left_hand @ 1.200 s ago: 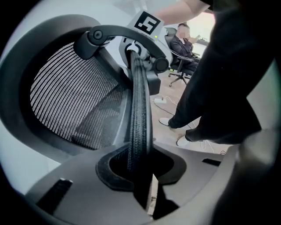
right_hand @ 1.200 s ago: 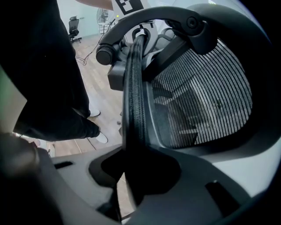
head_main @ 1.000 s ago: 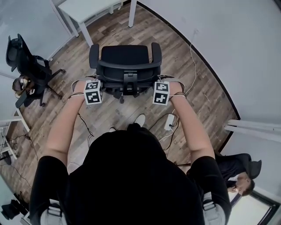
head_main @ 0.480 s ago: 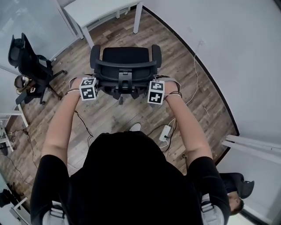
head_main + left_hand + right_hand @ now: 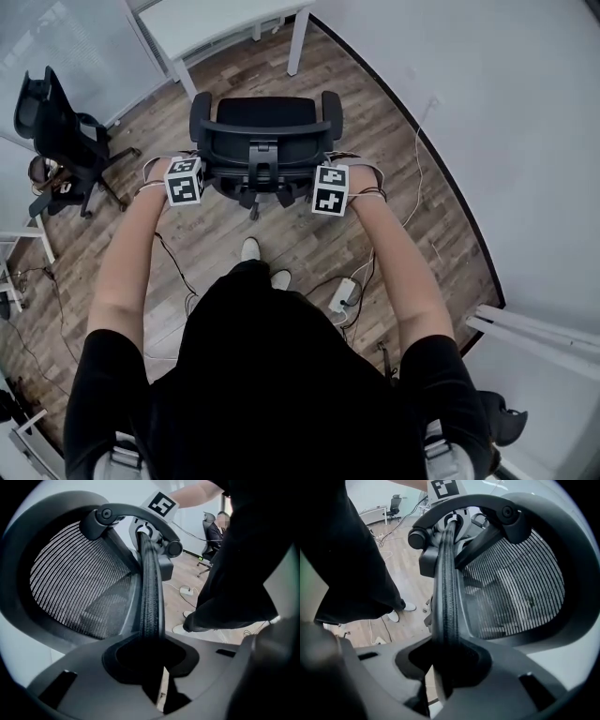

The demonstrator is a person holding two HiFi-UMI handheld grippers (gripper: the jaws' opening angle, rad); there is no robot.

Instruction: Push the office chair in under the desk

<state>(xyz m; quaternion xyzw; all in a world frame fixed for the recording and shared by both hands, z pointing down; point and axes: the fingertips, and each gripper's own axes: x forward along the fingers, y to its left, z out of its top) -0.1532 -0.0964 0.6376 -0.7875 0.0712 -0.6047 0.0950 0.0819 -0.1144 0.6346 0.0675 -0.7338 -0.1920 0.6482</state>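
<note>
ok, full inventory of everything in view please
office chair: 1, black, mesh back, centre, seat towards the desk
desk: 1, white, top of head view
second chair: 1, black, far left
power strip: 1, white, on the floor right of the shoes
cables: several, light and dark, on the floor
floor: brown wood planks
seated person: 1, dark clothes, background of left gripper view
shoes: 2, white, behind the office chair
left gripper: grey, shut on the office chair's back, left edge
right gripper: grey, shut on its right edge
</note>
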